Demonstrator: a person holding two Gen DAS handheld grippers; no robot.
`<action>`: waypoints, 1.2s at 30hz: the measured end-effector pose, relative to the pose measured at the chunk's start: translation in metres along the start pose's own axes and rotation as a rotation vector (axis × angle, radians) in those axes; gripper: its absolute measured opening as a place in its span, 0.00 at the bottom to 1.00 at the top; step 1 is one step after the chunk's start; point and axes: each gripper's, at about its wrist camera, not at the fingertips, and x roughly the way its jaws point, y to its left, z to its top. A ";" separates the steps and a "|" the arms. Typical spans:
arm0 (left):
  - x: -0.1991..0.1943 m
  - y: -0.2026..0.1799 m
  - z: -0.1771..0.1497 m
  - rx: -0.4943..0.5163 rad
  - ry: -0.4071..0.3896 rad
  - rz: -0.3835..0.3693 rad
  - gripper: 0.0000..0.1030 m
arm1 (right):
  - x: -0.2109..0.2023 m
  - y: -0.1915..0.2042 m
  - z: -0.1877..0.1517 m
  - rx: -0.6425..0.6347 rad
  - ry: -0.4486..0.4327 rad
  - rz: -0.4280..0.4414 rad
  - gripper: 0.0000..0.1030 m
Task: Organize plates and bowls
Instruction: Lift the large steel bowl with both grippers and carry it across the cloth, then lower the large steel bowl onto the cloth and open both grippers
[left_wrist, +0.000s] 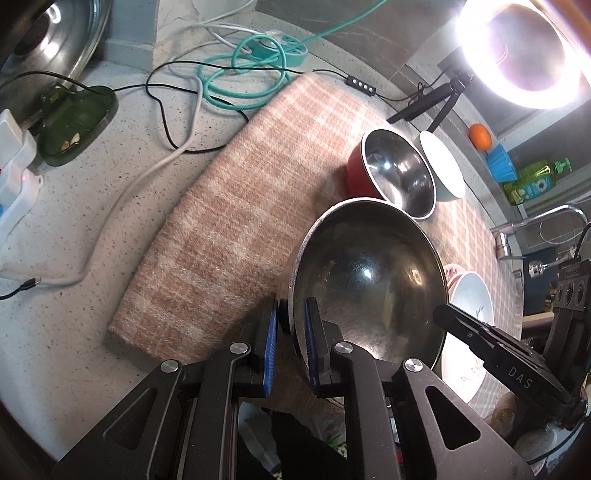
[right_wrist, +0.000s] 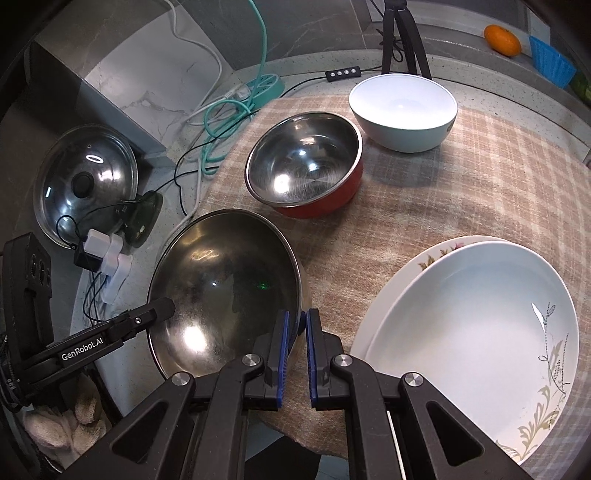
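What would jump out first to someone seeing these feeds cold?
The big steel bowl near the front edge of the plaid cloth, with the left gripper and right gripper each clamped on opposite sides of its rim. Next, the glaring ring light top right in the left view, and the stacked white plates to the bowl's right.

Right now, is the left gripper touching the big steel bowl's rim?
Touching. The left wrist view shows the left gripper closed on the big steel bowl, its rim pinched between both blue pads.
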 end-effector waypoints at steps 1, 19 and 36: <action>0.001 -0.001 -0.001 0.001 0.003 0.001 0.12 | 0.000 0.000 0.000 0.001 0.001 -0.003 0.08; 0.010 -0.009 -0.004 0.057 0.017 0.032 0.12 | 0.004 0.000 -0.007 -0.035 -0.003 -0.064 0.09; 0.000 -0.016 0.005 0.093 0.002 0.087 0.12 | -0.006 -0.004 -0.006 -0.056 -0.067 -0.082 0.27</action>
